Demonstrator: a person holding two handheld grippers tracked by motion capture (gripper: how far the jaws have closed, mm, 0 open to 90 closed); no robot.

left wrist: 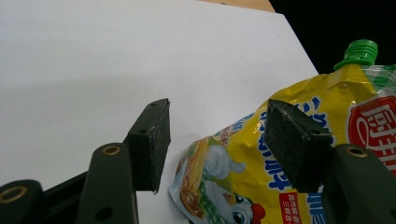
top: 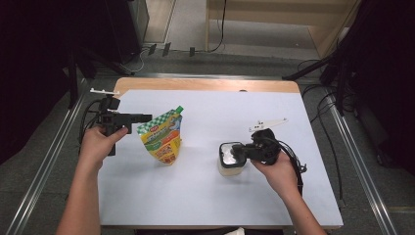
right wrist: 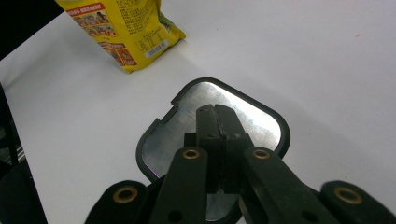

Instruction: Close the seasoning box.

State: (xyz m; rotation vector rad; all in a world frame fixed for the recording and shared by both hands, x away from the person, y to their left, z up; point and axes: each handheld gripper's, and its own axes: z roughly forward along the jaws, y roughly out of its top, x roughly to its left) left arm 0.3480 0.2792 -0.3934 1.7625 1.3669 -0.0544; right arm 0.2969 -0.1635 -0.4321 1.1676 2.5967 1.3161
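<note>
A yellow printed pouch (top: 163, 139) with a green screw cap (top: 179, 108) stands left of centre on the white table (top: 230, 105). My left gripper (top: 146, 117) is held level at the pouch's upper left edge. In the left gripper view it is open (left wrist: 224, 140), and the pouch (left wrist: 327, 107) with its green cap (left wrist: 359, 51) lies beyond the right pad, with a gap at the left pad. My right gripper (top: 239, 152) is shut on a silver lid with a black rim (top: 229, 150), just over a cream container (top: 230, 169). The right gripper view has the jaws (right wrist: 216, 112) pinched together on the lid (right wrist: 261, 128).
A wooden table edge (top: 205, 84) runs along the far side. Cables (top: 325, 122) trail off the table's right side, and metal rails (top: 364, 171) flank it on the floor. Dark equipment (top: 98, 34) stands at the far left. The pouch's bottom (right wrist: 126, 32) stands beyond the lid.
</note>
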